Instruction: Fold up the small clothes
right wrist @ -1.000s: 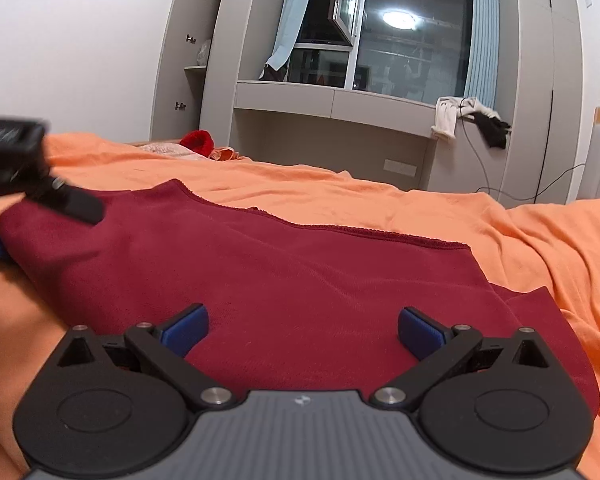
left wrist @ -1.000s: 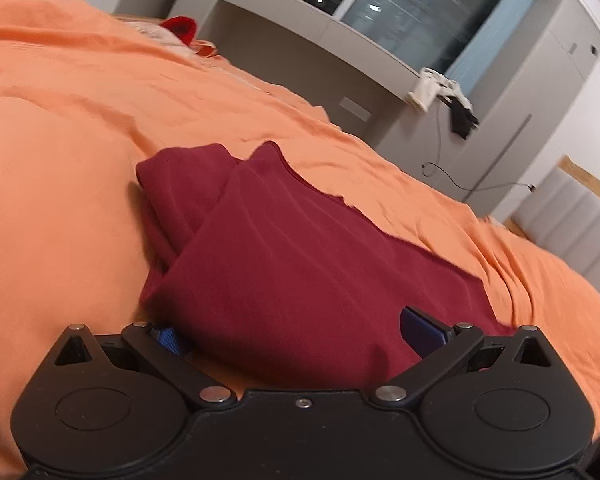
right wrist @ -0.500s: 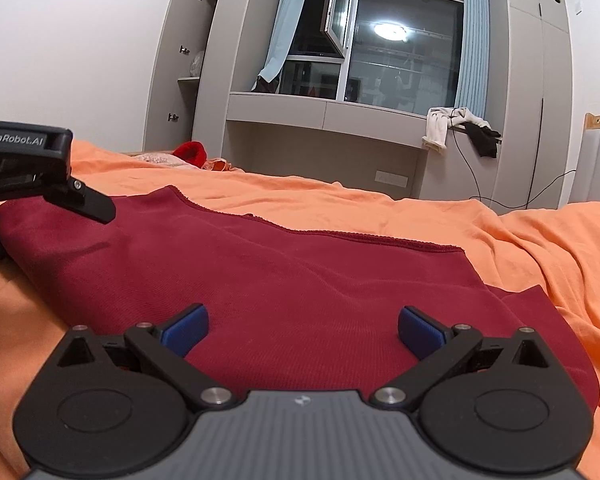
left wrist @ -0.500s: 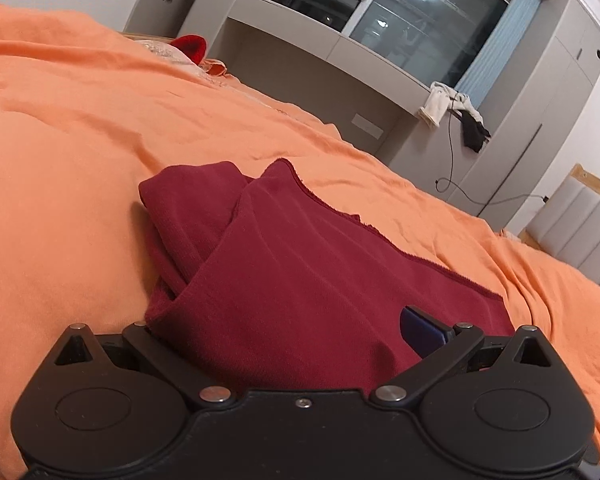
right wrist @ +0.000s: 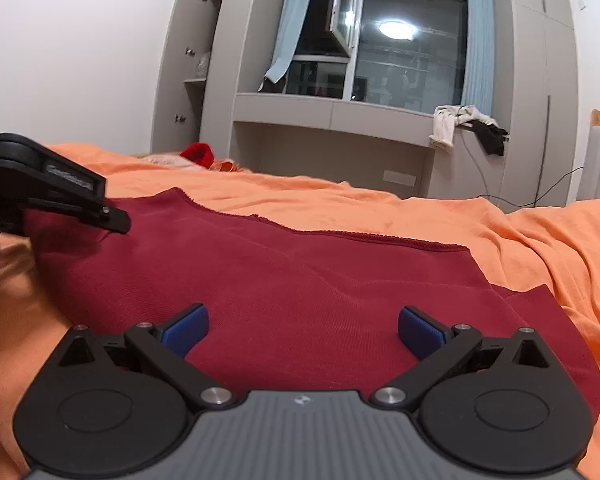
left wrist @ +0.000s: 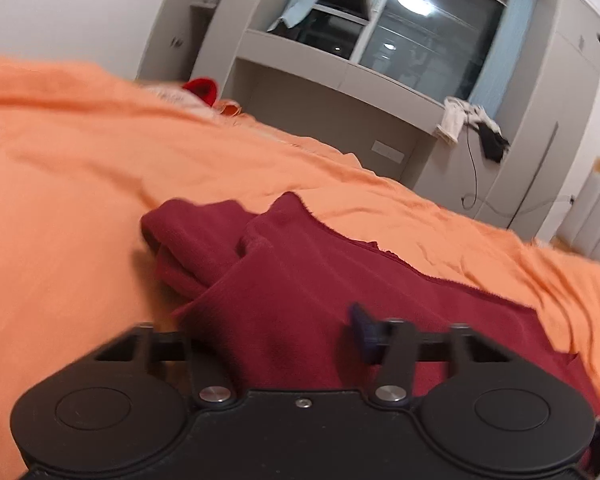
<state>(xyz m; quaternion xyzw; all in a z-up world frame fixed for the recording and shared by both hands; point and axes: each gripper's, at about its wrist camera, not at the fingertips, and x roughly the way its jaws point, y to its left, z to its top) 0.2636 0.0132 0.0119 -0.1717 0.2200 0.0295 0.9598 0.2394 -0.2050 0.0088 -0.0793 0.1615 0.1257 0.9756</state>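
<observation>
Maroon garment point(right wrist: 300, 280), partly folded, spread on the orange bedsheet point(right wrist: 500, 240) of a bed, its frayed far edge running across the sheet. Left tongs point(left wrist: 296, 340) at the garment's left end, jaws closing with a raised fold of the cloth between them; one blue pad point(left wrist: 362, 330) visible against the fabric, the other hidden beneath it, so whether the pads yet press cannot be told. Right tongs point(right wrist: 303, 330) low over the near edge of the garment, jaws wide apart, nothing clamped. Background: grey cabinets point(right wrist: 532, 80), window point(right wrist: 408, 40), small clothes pile point(right wrist: 198, 154).
</observation>
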